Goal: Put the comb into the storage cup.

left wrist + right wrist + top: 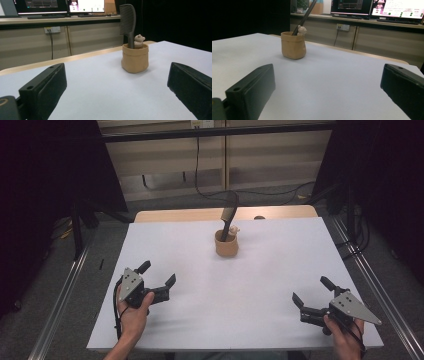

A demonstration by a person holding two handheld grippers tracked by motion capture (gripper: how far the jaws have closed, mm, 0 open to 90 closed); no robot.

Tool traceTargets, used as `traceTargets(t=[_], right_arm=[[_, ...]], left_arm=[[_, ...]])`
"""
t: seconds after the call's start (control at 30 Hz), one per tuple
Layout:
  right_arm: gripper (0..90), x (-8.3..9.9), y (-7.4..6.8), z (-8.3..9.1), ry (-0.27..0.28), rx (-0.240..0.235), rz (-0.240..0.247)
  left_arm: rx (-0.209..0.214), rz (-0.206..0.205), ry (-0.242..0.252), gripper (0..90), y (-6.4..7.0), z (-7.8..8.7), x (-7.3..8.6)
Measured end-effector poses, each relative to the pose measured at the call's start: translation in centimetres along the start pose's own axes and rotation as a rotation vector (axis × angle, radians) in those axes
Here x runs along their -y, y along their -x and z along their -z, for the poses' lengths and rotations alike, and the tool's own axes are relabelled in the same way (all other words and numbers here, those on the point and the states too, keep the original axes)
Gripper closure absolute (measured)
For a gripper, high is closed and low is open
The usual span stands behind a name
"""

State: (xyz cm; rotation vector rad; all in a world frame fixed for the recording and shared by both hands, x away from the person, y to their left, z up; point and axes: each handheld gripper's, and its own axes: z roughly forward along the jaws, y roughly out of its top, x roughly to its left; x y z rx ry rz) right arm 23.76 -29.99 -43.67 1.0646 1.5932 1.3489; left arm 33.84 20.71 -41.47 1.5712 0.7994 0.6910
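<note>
work looks barely begun — the comb [229, 215] stands handle-down in the tan cup [226, 246] at the far middle of the white table [200, 320], beside a small bear figure [139, 40], and nothing has been gripped. left gripper [159, 281] sits near left, right gripper [311, 295] near right — both with jaws spread wide, empty, well apart from the cup and facing it.

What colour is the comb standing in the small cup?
Dark grey, almost black; the comb shows best in the left gripper view.
</note>
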Motion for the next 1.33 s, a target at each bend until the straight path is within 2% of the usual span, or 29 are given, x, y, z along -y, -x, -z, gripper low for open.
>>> traceTargets(t=[0.17,0.33,0.43,0.57,0.63,0.67,0.7,0.8,0.83,0.93,0.97,1.0,1.07,1.13,1.2,1.33], right_arm=[[0.0,0.0,0.0,0.0,0.0,0.0,0.001],[0.0,0.0,0.0,0.0,-0.001,0.001,0.003],[0.0,0.0,0.0,-0.1,-0.002,0.002,0.003],[0.0,0.0,-0.1,-0.1,-0.002,0.001,0.001],[0.0,0.0,-0.1,-0.1,-0.002,0.001,0.002],[0.0,0.0,0.0,-0.1,-0.002,0.001,0.003],[0.0,0.0,0.0,-0.1,0.0,0.0,0.001],[0.0,0.0,0.0,-0.1,-0.002,0.003,0.001],[0.0,0.0,0.0,-0.1,-0.002,0.003,0.001],[0.0,0.0,0.0,-0.2,-0.002,0.004,0.002],[0.0,0.0,0.0,-0.1,-0.001,0.003,0.003],[0.0,0.0,0.0,-0.1,-0.001,0.002,0.003],[0.0,0.1,0.1,-0.1,-0.005,0.006,-0.003],[0.0,0.1,0.1,-0.2,-0.007,0.01,-0.003],[0.0,0.1,0.1,-0.2,-0.006,0.011,-0.002],[0.0,0.2,0.2,-0.3,-0.013,0.011,-0.009]], left_arm=[[-0.011,0.014,-0.004,2.5,-0.2,1.1,0.2],[-0.034,-0.005,-0.018,2.5,-0.2,2.3,0.8],[-0.044,0.015,-0.016,2.5,-0.3,3.0,1.1],[-0.068,0.013,-0.015,2.5,-0.4,3.9,1.2],[-0.075,-0.001,-0.016,2.5,-0.3,4.2,1.4],[-0.094,-0.01,-0.012,2.5,-0.3,4.4,1.7],[-0.101,0.002,-0.012,2.5,-0.2,4.5,1.8],[-0.112,0.0,-0.024,2.5,-0.1,4.9,2.1],[-0.11,0.005,-0.024,2.5,0.0,5.0,2.1],[-0.088,-0.022,-0.043,2.5,0.1,4.9,2.5],[-0.067,-0.003,-0.041,2.5,0.1,4.9,2.5],[-0.068,0.001,-0.036,2.5,0.1,4.8,2.5],[-0.079,-0.031,-0.05,2.5,0.5,4.7,2.7],[-0.049,-0.022,-0.049,2.5,0.6,4.6,2.6],[-0.061,-0.034,-0.036,2.5,0.8,4.9,2.5],[-0.067,-0.014,-0.035,2.5,0.6,5.0,2.5]])
